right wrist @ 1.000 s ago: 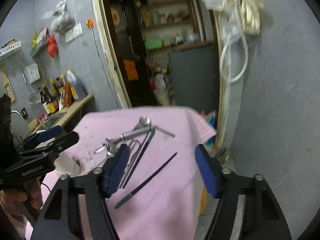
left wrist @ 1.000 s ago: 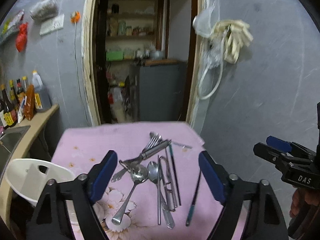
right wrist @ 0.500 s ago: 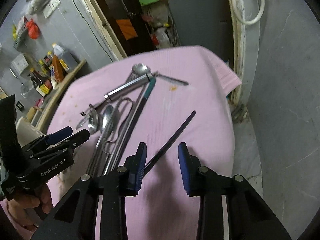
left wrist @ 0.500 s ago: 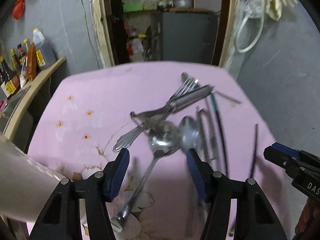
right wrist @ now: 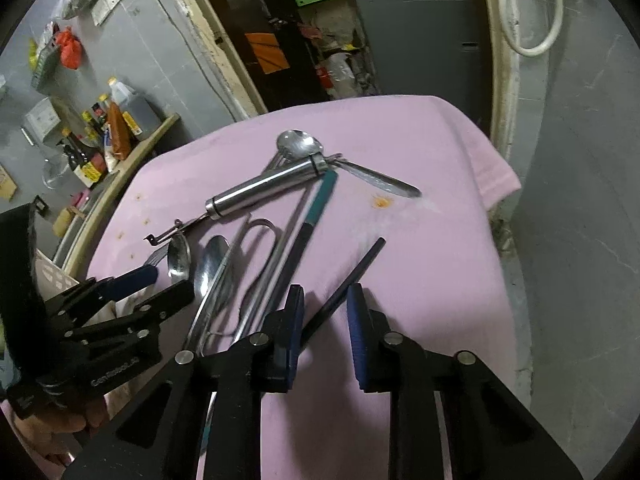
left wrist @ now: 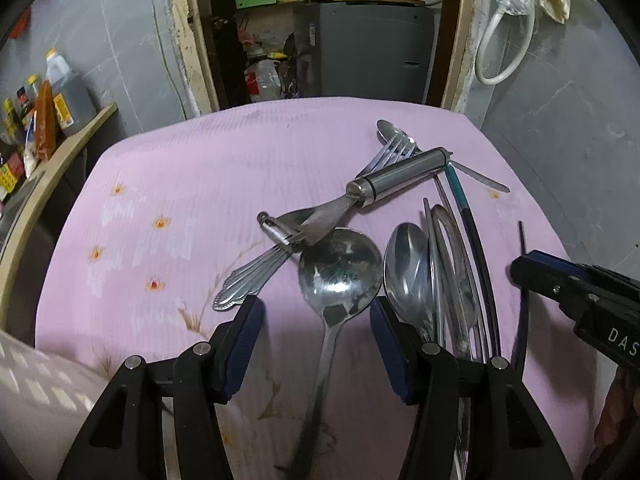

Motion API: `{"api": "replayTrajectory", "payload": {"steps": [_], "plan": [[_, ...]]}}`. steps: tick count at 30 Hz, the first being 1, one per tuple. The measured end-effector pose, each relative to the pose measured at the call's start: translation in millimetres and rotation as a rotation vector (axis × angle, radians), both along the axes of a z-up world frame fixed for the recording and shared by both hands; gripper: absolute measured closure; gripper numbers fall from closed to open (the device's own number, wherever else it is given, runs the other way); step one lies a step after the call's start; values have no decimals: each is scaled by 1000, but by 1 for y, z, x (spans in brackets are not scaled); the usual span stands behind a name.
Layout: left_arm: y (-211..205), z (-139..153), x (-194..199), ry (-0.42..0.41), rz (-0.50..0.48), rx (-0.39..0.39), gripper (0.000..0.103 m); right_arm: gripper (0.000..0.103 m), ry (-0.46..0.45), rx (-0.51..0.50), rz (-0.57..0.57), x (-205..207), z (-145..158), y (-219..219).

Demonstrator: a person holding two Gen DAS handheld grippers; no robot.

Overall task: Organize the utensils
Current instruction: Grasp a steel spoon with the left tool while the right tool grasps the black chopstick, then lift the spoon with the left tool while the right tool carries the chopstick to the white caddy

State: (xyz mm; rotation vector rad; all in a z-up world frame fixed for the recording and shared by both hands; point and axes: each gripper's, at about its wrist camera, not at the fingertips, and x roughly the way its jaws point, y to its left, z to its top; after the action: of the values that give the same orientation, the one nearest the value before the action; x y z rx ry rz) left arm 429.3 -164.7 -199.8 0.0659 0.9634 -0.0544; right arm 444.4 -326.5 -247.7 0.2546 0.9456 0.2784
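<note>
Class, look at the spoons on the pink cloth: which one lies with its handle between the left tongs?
The big round-bowled spoon; its handle runs between the left tongs. The narrower spoon lies beside them.

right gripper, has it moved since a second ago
Yes. The right gripper has come down toward the pink cloth, its fingers closing around the lone dark chopstick, not yet pressing it.

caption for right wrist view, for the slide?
Right gripper closing around a lone black chopstick on the pink cloth, pads not yet touching.
</note>
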Motion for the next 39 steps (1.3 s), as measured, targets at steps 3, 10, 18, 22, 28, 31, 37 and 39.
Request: {"api": "replayTrajectory", "payload": {"steps": [3, 10, 18, 22, 28, 31, 37, 39], "plan": [[-2, 1, 7, -5, 1, 5, 49, 83, 9, 18, -9, 2, -1, -7], [-5, 1, 21, -20, 7, 12, 47, 83, 37, -85, 8, 16, 3, 6], [4, 6, 18, -25, 31, -67, 61, 97, 83, 110, -56, 15, 8, -18], [7, 16, 0, -56, 27, -117, 61, 99, -1, 200, -56, -9, 28, -30], [11, 48, -44, -150, 9, -177, 61, 100, -126, 176, -5, -56, 69, -33], [10, 64, -69, -196, -23, -180, 61, 100, -192, 155, -4, -89, 85, -39], [10, 92, -122, -267, -109, -178, 61, 100, -270, 104, -17, -145, 117, -34], [12, 94, -133, -267, -123, -183, 61, 103, -285, 80, -13, -164, 124, -29]]}}
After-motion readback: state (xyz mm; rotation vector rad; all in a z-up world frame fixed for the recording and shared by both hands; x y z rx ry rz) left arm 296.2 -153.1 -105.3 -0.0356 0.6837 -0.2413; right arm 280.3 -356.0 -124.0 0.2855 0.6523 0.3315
